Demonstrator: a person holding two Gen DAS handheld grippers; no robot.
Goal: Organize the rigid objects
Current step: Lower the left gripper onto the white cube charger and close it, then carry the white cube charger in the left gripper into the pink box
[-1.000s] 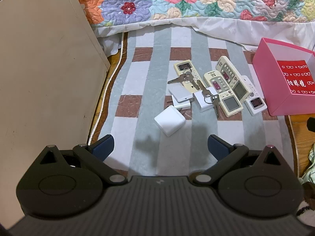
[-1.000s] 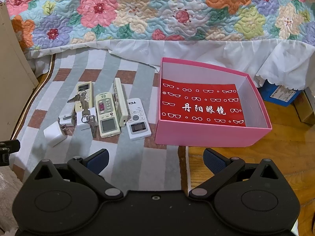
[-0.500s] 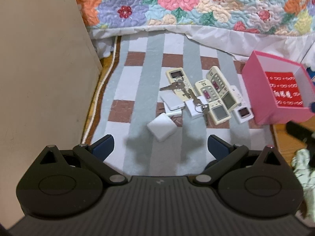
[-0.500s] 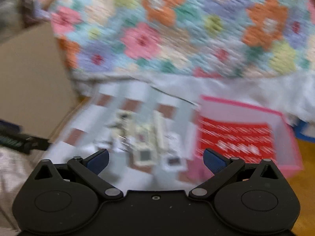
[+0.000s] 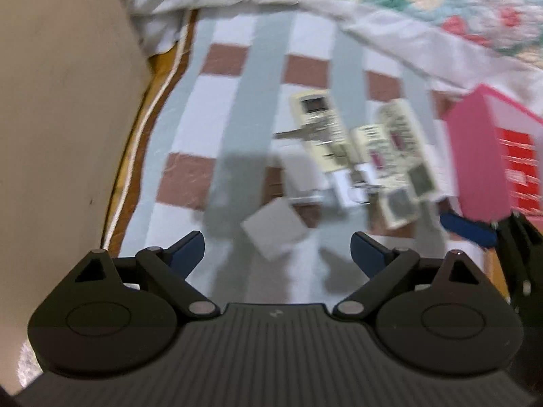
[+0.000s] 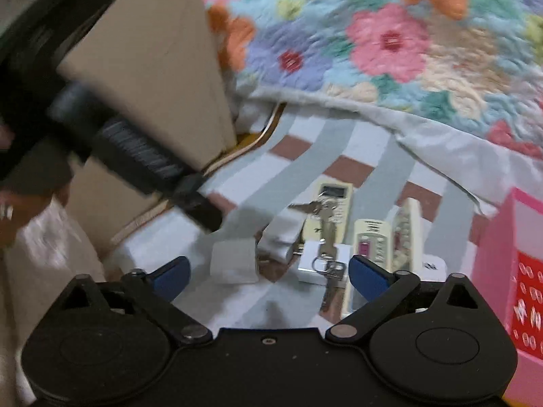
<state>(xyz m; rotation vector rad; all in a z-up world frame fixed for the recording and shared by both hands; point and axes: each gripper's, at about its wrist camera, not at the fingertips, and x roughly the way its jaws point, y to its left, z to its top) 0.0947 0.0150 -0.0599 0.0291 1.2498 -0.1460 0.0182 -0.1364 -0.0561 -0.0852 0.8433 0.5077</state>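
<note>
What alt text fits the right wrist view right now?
Open right gripper hovers over a striped mat holding a white cube charger, keys and cream remotes. A pink box sits right; the left gripper reaches in from the left.

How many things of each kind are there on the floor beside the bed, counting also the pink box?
Remote controls: 4 (3 cream, 1 white)
White blocks: 3
Key bunches: 2
Pink box: 1
Total: 10
</note>
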